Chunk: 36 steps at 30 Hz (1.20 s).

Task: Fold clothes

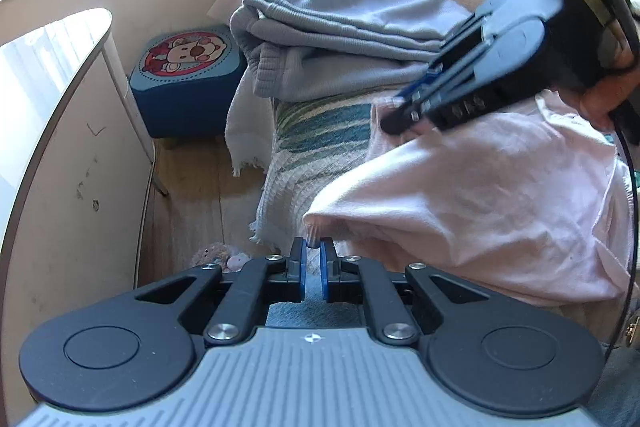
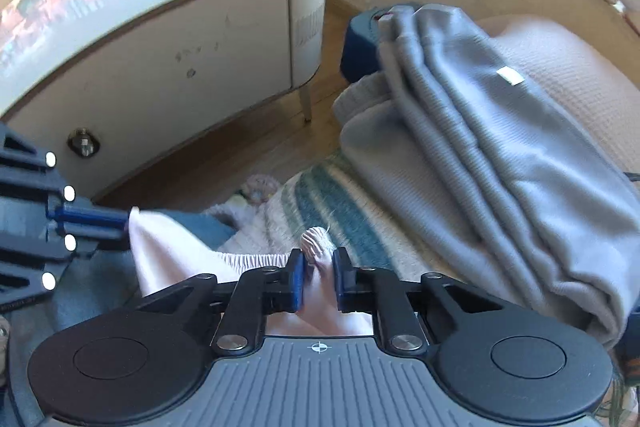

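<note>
While both grippers work the same pink garment (image 1: pixel 480 195), the landmark to fix on is the striped throw (image 1: pixel 324 131) covering the seat. Largest nearby: a pale cabinet (image 2: pixel 180 67) standing across the wooden floor from the throw, well apart. Folded grey clothes (image 1: pixel 340 39) sit stacked on the throw's far end, likely finished pieces parked clear of the working area; a blue stool (image 1: pixel 188 79) with a cartoon print stands on the floor just beside that end. Pink garment lies draped over the throw's near part, one edge lifted off it and stretched between the two tools, probably to keep the cloth taut for a fold. Right gripper (image 2: pixel 318 273), above the throw's near stripes: jaws narrowed around a ribbed hem, the cloth bunched between the blue pads (image 2: pixel 297 279) and apparently pinched, though a slight gap shows. In the left view the same tool (image 1: pixel 396 121) comes in from the right, a hand (image 1: pixel 608 95) behind it. Left gripper (image 1: pixel 314 255), off the throw's fringed near edge: jaws almost fully closed, nipping a small ribbed corner of the pink cloth at the very tips.
</note>
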### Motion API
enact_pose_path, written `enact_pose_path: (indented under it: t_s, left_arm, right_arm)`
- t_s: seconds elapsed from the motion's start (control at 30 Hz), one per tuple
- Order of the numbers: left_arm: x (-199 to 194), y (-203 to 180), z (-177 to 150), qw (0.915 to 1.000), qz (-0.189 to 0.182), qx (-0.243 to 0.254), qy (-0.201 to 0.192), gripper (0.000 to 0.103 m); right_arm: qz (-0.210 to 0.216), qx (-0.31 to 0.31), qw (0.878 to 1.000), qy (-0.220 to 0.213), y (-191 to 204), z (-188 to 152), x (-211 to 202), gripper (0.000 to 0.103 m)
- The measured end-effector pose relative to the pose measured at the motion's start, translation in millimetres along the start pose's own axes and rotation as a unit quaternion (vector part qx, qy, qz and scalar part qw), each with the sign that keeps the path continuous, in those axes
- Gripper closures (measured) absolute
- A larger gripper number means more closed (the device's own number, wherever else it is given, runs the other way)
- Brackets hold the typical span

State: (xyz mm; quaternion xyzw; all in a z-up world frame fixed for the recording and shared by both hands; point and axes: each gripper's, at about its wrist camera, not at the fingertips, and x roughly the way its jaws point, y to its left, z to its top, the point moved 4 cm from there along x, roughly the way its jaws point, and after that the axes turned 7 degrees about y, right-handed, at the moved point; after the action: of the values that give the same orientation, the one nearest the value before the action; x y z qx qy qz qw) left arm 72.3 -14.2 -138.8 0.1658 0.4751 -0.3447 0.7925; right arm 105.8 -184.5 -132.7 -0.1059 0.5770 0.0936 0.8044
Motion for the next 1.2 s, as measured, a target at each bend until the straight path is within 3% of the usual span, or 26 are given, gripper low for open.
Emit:
enact_pose_path:
  t_s: [0.2,0.3,0.4,0.5,0.63,0.77,0.87,0.9,0.93,1.07,1.2]
  left_arm:
    - [14,-5,-4,0.998,0.049,0.036,0.014,0.096]
    - [15,4,-2,0.9996,0.025,0.001,0.017,0.096]
    - [14,21,-2,0.998,-0.012,-0.06,0.016,0.078]
    - [15,40,-4,0.9923,-0.035,-0.116,0.024,0.077]
    - [17,60,-5,0.9838,-0.061,-0.165,0.032,0.077]
    - [23,73,-4,0.9663,-0.108,-0.23,0.042,0.068]
    - [27,75,0,0.9583,-0.123,-0.255,0.043,0.066]
    - [29,75,2,0.9565,-0.125,-0.26,0.043,0.066]
    - [31,74,4,0.9547,-0.127,-0.265,0.043,0.066]
    - [38,76,6,0.9451,-0.139,-0.292,0.049,0.065]
    - [46,75,1,0.9444,-0.133,-0.293,0.066,0.063]
  right_arm:
    - [-0.005,0.069,0.997,-0.038,-35,21,-16,0.089]
    - [-0.012,0.078,0.997,-0.024,-40,26,-7,0.088]
    - [-0.014,0.078,0.996,-0.041,-34,24,-21,0.083]
    - [0.03,0.045,0.997,-0.055,-6,13,-43,0.081]
    - [0.051,-0.03,0.998,-0.03,53,-13,-41,0.081]
    - [0.019,-0.064,0.998,-0.012,81,-32,-22,0.081]
    - [-0.009,-0.086,0.996,-0.006,87,-36,-8,0.081]
    - [-0.013,-0.088,0.996,0.0,87,-37,-4,0.085]
    - [-0.016,-0.087,0.996,0.006,86,-38,-1,0.096]
    - [0.013,-0.055,0.998,0.004,77,-46,-19,0.102]
    - [0.04,-0.042,0.998,0.014,79,-60,-37,0.103]
